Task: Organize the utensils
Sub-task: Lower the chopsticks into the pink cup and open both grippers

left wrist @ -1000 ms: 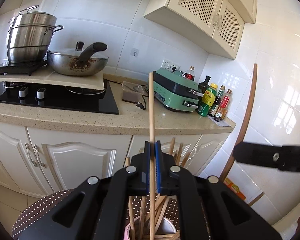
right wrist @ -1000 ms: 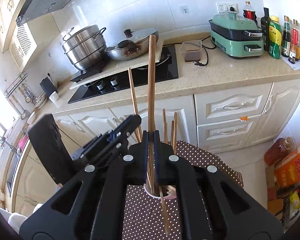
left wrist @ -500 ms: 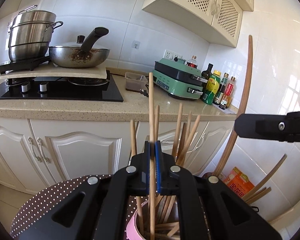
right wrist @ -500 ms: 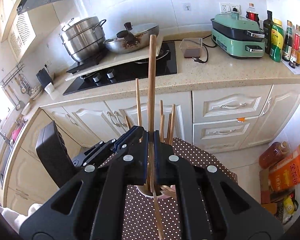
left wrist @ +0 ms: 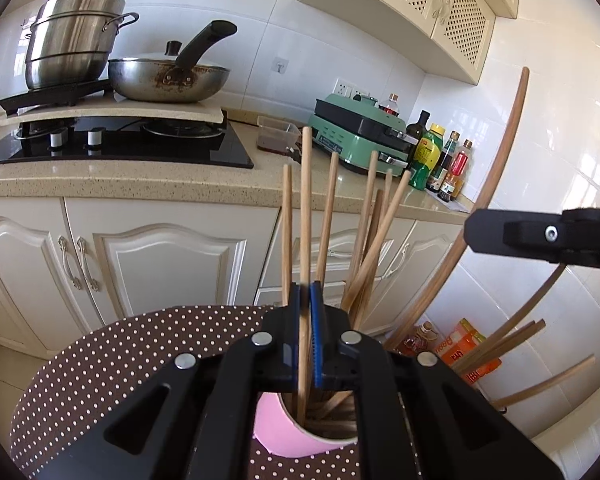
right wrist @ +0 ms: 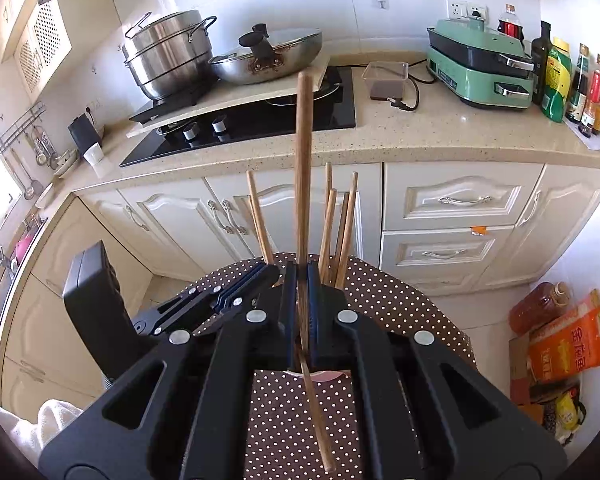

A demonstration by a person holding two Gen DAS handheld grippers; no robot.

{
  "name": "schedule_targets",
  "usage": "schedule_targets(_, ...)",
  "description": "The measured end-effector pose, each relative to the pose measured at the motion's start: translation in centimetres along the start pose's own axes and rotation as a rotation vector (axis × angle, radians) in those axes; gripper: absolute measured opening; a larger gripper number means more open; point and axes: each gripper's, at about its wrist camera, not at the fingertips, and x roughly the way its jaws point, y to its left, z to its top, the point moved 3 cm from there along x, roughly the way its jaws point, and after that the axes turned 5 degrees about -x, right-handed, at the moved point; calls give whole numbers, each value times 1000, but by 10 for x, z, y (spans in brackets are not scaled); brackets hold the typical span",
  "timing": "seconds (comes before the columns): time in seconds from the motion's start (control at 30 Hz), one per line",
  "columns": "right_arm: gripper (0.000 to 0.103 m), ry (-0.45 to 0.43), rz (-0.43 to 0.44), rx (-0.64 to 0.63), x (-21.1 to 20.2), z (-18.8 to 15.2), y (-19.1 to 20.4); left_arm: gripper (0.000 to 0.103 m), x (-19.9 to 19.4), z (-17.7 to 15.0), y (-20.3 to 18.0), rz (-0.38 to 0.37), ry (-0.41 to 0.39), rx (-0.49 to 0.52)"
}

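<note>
A pink cup (left wrist: 278,430) stands on a brown dotted tablecloth (left wrist: 120,360) and holds several wooden chopsticks (left wrist: 370,240). My left gripper (left wrist: 305,292) is just above the cup, shut on a pale chopstick (left wrist: 306,208) whose lower end reaches inside the rim. In the right wrist view my right gripper (right wrist: 302,270) is shut on a darker chopstick (right wrist: 303,160) held nearly upright. Its lower end slants back under the gripper over the cloth. The cup rim (right wrist: 324,375) barely shows under the jaws. The left gripper (right wrist: 266,276) sits close at the left, and the right gripper (left wrist: 474,230) shows at the right.
Behind the table runs a stone counter (right wrist: 420,136) with a black hob (right wrist: 260,124), a wok (left wrist: 168,80), a steel steamer pot (left wrist: 74,36), a green electric grill (right wrist: 480,68) and sauce bottles (right wrist: 572,84). White cabinets (left wrist: 160,264) stand below. An oil bottle and an orange bag (right wrist: 564,344) lie on the floor.
Both grippers have come down with their chopsticks. The cup and its chopsticks have risen into the left wrist view, and the pale chopstick's end now sits inside the rim.
</note>
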Motion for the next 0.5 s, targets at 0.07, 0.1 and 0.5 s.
schedule_targets(0.07, 6, -1, 0, -6, 0, 0, 1, 6, -3, -3, 0, -8, 16, 2)
schedule_targets(0.1, 6, 0, -3, -12, 0, -1, 2, 9, -4, -3, -1, -8, 22, 3)
schedule_targets(0.5, 6, 40, -55, -160, 1, -7, 22, 25, -32, -3, 7, 10, 28, -54)
